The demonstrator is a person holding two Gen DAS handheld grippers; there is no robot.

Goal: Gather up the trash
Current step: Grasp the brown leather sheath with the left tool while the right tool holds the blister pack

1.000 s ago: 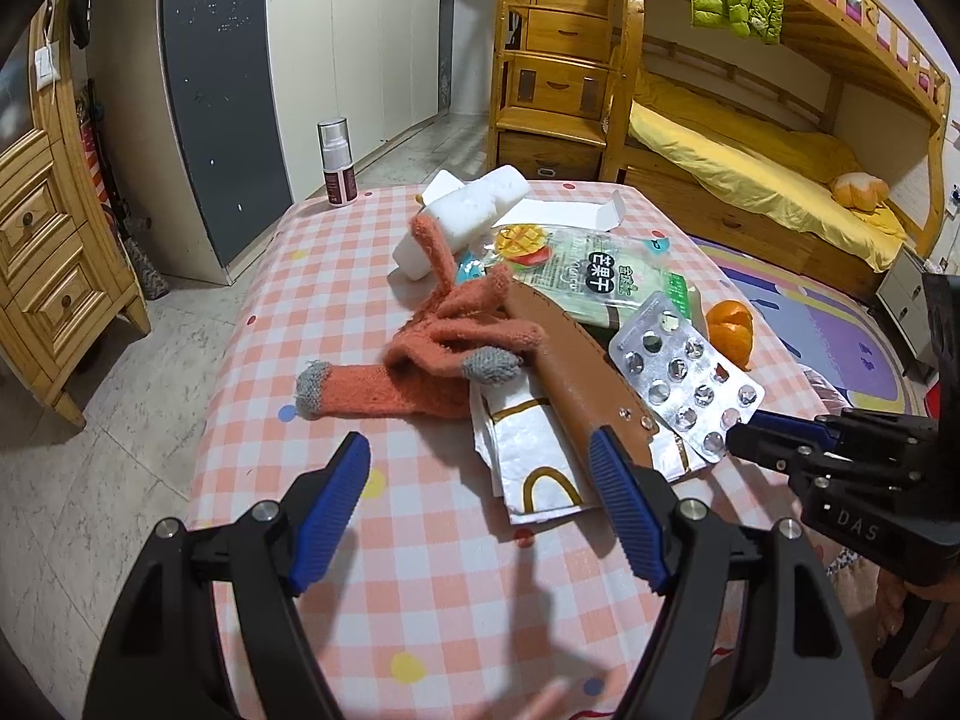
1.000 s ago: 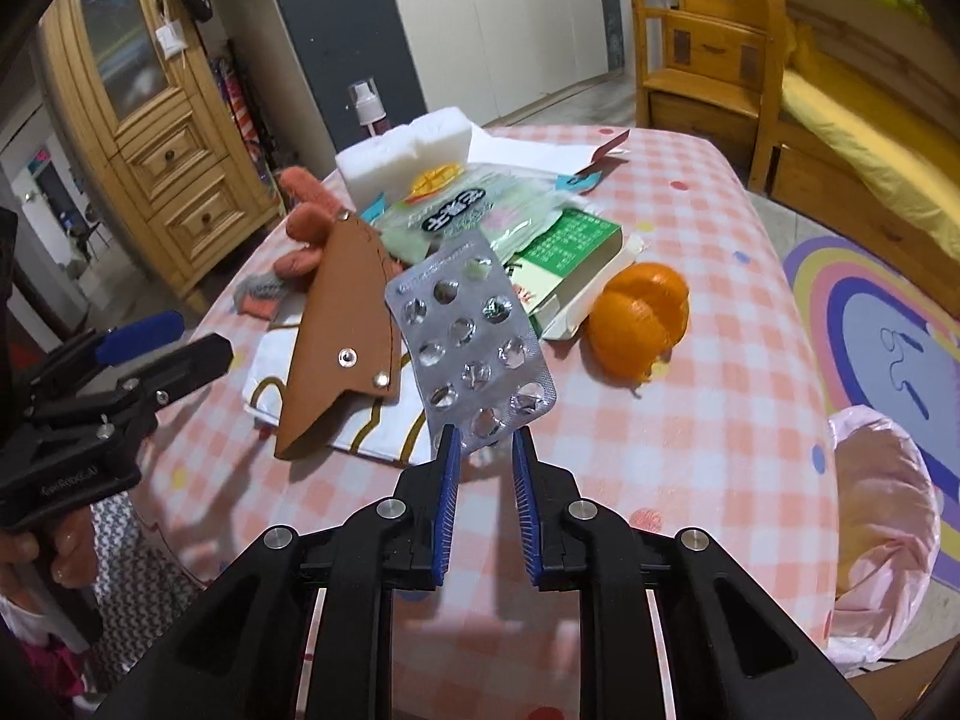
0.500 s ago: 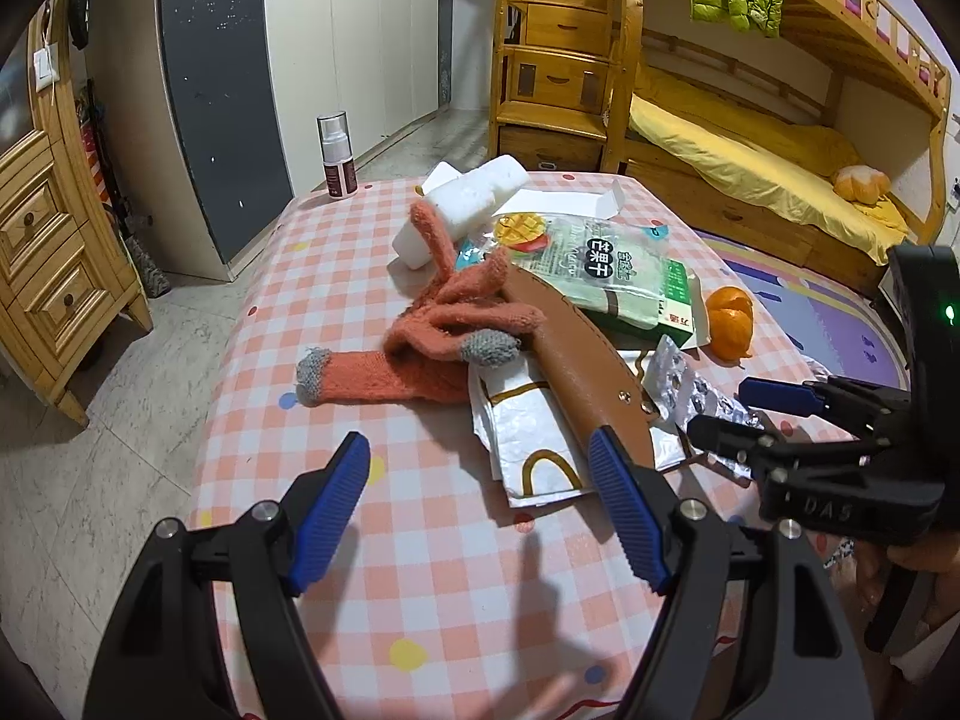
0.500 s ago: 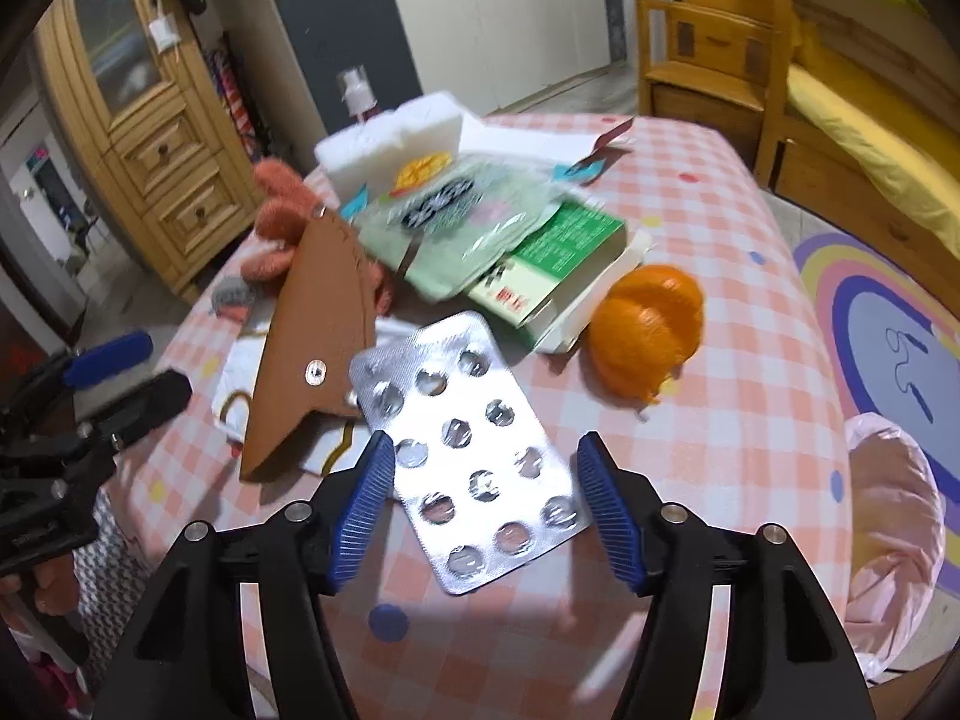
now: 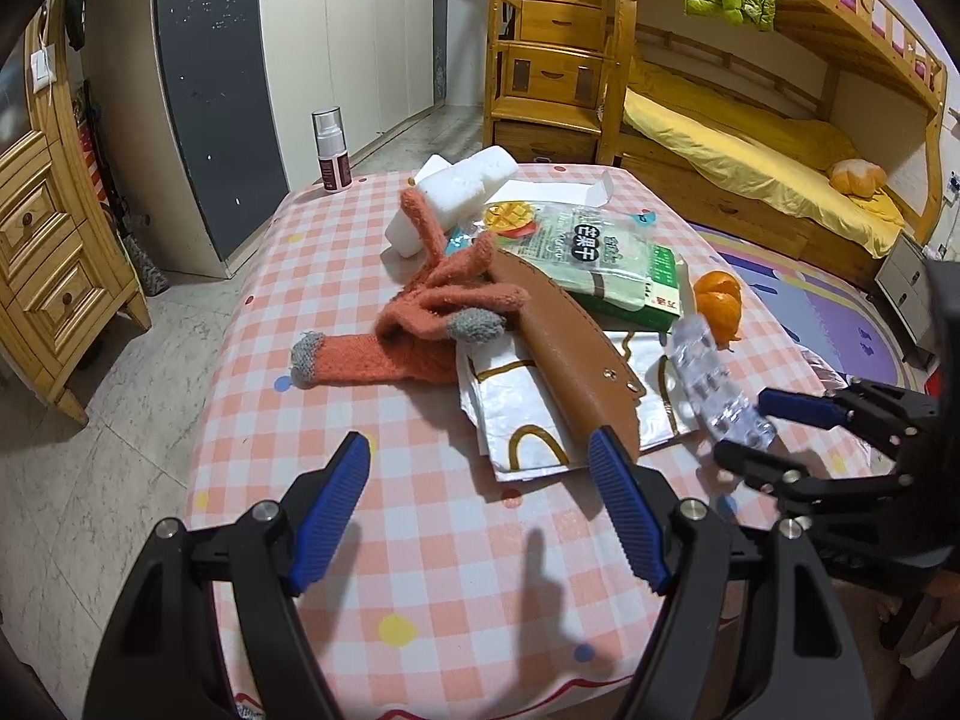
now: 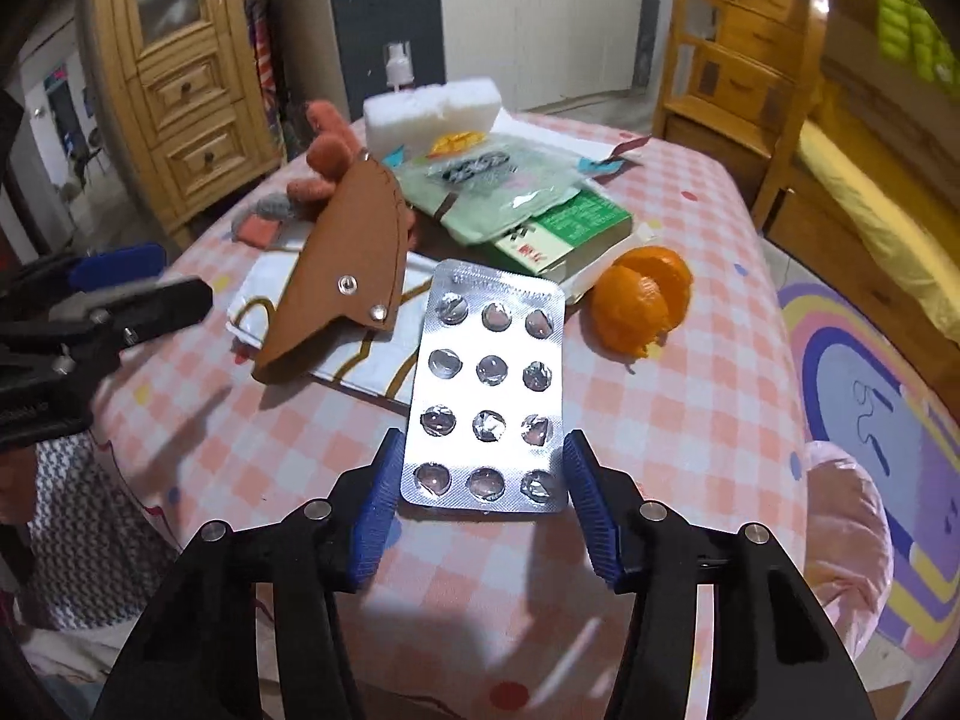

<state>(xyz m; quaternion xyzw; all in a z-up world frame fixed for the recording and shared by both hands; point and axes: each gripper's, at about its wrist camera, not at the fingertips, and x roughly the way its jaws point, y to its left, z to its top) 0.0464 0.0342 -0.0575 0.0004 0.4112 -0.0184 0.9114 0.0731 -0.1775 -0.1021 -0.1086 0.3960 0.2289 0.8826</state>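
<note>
A silver blister pack (image 6: pixel 489 384) with emptied pockets lies between my right gripper's (image 6: pixel 483 468) blue pads, which are closing on its two long edges and touch them. In the left wrist view the blister pack (image 5: pixel 714 384) slants up off the checked tablecloth (image 5: pixel 420 540) at the right gripper (image 5: pixel 774 432). My left gripper (image 5: pixel 477 462) hovers open above the cloth's near part with nothing between its fingers. An orange peel (image 6: pixel 642 306), a green snack packet (image 6: pixel 498 180) and a white wrapper (image 5: pixel 522 420) lie on the table.
A brown leather sheath (image 5: pixel 570 348) and an orange glove (image 5: pixel 432 330) lie mid-table, with a white foam block (image 5: pixel 462 180) and a spray bottle (image 5: pixel 330 147) behind. A pink plastic bag (image 6: pixel 840 516) hangs at the table's right edge. A bunk bed stands beyond.
The right gripper let the blister pack drop flat on the table, opened wide, then closed across the pack's width. The left gripper has stayed open in place.
</note>
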